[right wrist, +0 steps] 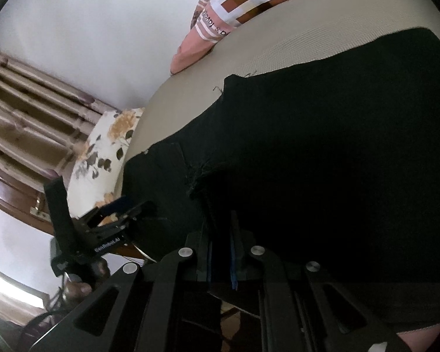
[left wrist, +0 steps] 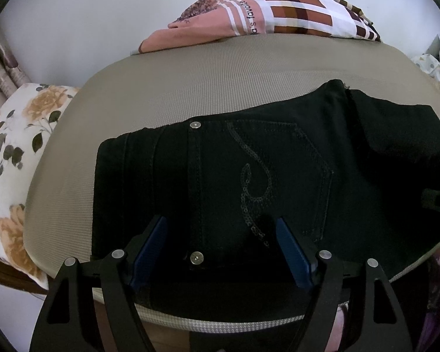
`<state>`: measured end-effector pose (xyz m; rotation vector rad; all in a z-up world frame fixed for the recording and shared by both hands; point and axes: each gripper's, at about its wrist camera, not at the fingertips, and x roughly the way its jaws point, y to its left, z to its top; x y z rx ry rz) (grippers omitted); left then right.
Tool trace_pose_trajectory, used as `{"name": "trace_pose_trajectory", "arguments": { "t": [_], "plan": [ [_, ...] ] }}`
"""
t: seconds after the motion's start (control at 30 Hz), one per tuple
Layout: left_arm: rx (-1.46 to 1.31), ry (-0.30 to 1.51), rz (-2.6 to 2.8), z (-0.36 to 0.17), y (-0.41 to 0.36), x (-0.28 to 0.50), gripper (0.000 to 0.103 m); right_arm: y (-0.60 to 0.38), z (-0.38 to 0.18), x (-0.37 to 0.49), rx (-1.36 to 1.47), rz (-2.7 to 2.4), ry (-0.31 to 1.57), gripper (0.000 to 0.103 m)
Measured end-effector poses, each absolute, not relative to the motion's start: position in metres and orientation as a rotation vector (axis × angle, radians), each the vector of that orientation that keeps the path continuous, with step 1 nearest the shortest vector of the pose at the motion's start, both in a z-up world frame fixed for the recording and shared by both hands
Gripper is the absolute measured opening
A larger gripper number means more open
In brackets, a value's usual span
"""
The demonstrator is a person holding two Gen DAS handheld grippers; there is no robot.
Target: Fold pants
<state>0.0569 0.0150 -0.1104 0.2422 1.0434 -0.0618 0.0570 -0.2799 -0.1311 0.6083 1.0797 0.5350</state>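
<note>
Black pants [left wrist: 249,170] lie on a grey-beige padded surface [left wrist: 190,88], back pocket with a sequin pattern facing up, waistband to the left. My left gripper [left wrist: 220,234] is open, its blue pads on either side of the near edge by a metal rivet [left wrist: 197,257]. In the right wrist view the pants [right wrist: 322,146] fill the right side. My right gripper [right wrist: 221,234] is shut on a fold of the black fabric and lifts it. The left gripper [right wrist: 126,205] shows at the left, open. Part of the right gripper [left wrist: 437,201] shows at the right edge of the left wrist view.
A folded pink, brown and white checked garment [left wrist: 264,11] lies at the far edge of the surface. A floral pillow [left wrist: 17,146] sits to the left. Striped curtains [right wrist: 29,102] and wooden furniture [right wrist: 11,190] stand beyond the left edge. White wall behind.
</note>
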Motion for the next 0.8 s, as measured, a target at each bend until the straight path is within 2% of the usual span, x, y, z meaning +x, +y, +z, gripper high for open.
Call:
{"name": "trace_pose_trajectory", "arguments": {
  "t": [0.27, 0.57, 0.63, 0.8],
  "plan": [
    [0.235, 1.049, -0.058, -0.11, 0.016, 0.058, 0.077, -0.269, -0.129, 0.054, 0.513, 0.542, 1.085, 0.015],
    [0.225, 1.06, -0.053, -0.111, 0.019, 0.059, 0.077, -0.266, -0.134, 0.048, 0.537, 0.608, 1.123, 0.027],
    [0.222, 1.06, -0.052, -0.111, 0.02, 0.059, 0.077, -0.266, -0.135, 0.047, 0.551, 0.633, 1.134, 0.034],
    [0.215, 1.069, -0.051, -0.113, 0.021, 0.059, 0.077, -0.266, -0.135, 0.04, 0.602, 0.732, 1.18, 0.042]
  ]
}}
